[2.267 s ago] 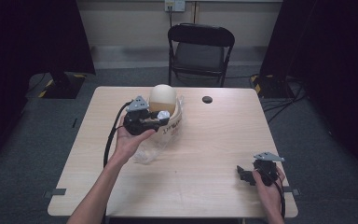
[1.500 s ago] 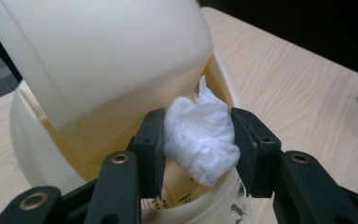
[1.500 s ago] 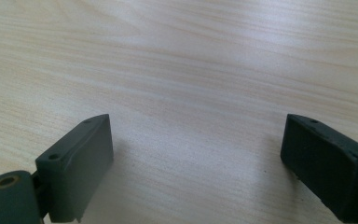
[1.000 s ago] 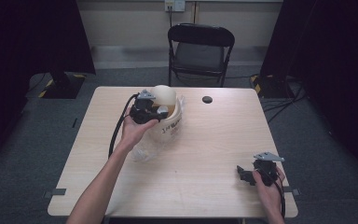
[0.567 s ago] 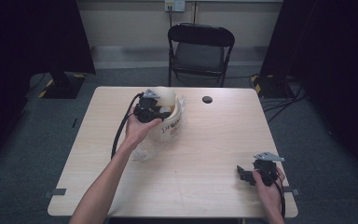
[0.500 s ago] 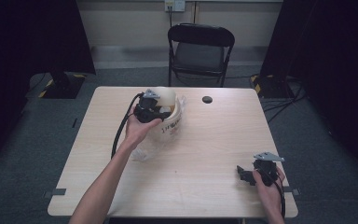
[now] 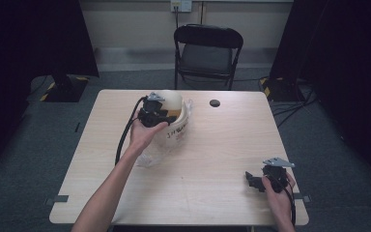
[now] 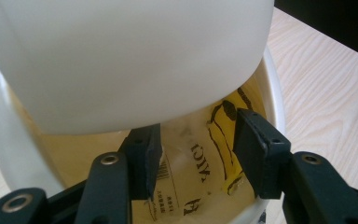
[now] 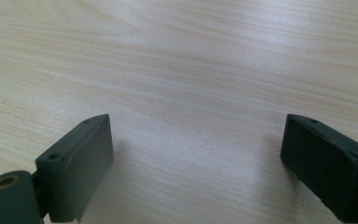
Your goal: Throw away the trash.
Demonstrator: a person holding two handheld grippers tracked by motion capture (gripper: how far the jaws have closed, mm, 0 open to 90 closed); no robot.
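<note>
A white bowl (image 7: 178, 129) with dark writing on its side stands at the table's far left. A cream rounded dome (image 7: 170, 100) sits in its mouth. My left gripper (image 7: 168, 115) reaches into the bowl under the dome (image 8: 121, 56). Its jaws have just been opening and stand a little apart (image 8: 196, 135). A clear plastic bag (image 8: 200, 154) printed with yellow bananas lies between and behind them, inside the bowl's rim (image 8: 274, 93). My right gripper (image 7: 253, 180) rests low at the front right, open (image 9: 196, 140), with bare wood between its fingers.
Crumpled clear plastic (image 7: 147, 157) lies on the table (image 7: 212, 145) just in front of the bowl. A small black round thing (image 7: 215, 103) sits near the far edge. A black folding chair (image 7: 207, 48) stands behind the table.
The left gripper has shifted a little farther in over the bowl since the earliest frame, then stayed put. The right hand and gripper have not moved.
</note>
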